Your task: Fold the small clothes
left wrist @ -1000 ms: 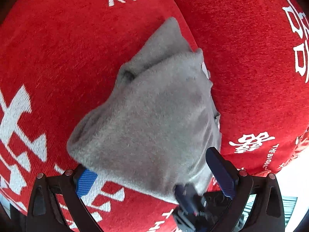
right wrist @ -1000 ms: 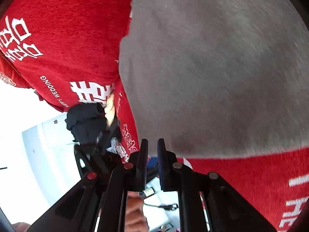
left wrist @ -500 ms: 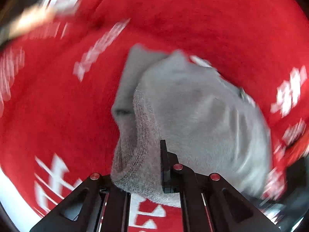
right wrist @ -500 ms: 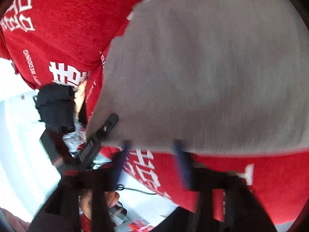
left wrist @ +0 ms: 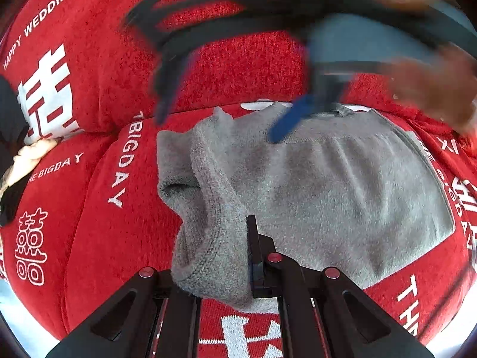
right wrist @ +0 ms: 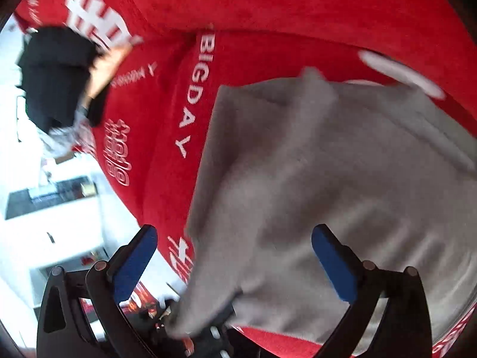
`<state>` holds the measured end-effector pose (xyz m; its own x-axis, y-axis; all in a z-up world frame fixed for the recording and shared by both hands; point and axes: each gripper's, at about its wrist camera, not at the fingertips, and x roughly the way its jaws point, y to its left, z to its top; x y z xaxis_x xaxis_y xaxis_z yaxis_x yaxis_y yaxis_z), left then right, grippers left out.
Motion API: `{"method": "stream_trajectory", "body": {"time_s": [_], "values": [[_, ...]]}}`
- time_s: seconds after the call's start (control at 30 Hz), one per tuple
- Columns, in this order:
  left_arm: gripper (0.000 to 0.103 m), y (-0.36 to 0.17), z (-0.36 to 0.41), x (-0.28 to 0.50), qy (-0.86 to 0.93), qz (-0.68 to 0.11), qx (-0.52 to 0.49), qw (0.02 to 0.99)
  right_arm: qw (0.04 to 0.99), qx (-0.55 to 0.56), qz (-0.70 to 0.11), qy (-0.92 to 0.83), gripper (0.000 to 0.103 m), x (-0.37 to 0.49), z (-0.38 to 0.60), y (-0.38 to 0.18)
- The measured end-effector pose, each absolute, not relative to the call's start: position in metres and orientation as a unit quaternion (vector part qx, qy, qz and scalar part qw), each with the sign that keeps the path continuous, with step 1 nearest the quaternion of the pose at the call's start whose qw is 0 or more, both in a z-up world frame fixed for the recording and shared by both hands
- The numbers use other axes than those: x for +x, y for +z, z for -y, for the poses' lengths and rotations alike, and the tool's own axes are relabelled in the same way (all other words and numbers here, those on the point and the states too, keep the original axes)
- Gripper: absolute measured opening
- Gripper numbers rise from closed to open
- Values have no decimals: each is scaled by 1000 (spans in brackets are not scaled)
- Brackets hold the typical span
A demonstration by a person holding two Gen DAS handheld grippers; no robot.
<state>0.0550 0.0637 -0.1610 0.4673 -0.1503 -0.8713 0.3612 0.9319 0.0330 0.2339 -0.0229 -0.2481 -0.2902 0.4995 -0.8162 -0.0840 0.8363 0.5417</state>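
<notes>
Black hand-held gripper (right wrist: 234,264), blue pads (right wrist: 334,267), red screws

Looks like home living room. Seat and back cushions under red sofa cover (left wrist: 113,238), printed "HAPPY WEDDING" / "THE BIG DAY" plus double-happiness symbols. White floor (right wrist: 59,226) beyond cushion edge, dark low furniture (right wrist: 50,197) on it, blurred. Black garment (right wrist: 56,74) dumped at sofa end.

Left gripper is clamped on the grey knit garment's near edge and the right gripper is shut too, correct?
Not quite. The left gripper is clamped on the grey knit garment, but the right gripper is open: the right wrist view shows its blue pads spread wide over the fabric, on the red printed cover.
</notes>
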Motion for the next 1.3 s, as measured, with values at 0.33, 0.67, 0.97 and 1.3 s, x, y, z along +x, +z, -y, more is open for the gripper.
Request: {"method": "stream_trajectory", "body": {"time_s": [0.33, 0.67, 0.97, 1.3], "values": [[9, -157, -66, 49, -155, -484, 105, 855, 556, -122, -790, 226, 103, 251, -71, -283], [9, -132, -53, 46, -162, -472, 100, 861, 622, 46, -745, 234, 19, 263, 19, -250], [9, -74, 23, 16, -247, -406, 154, 866, 663, 292, -615, 312, 18, 231, 166, -171], [9, -74, 136, -28, -371, -375, 220, 821, 707, 424, -506, 255, 19, 140, 355, -162]]}}
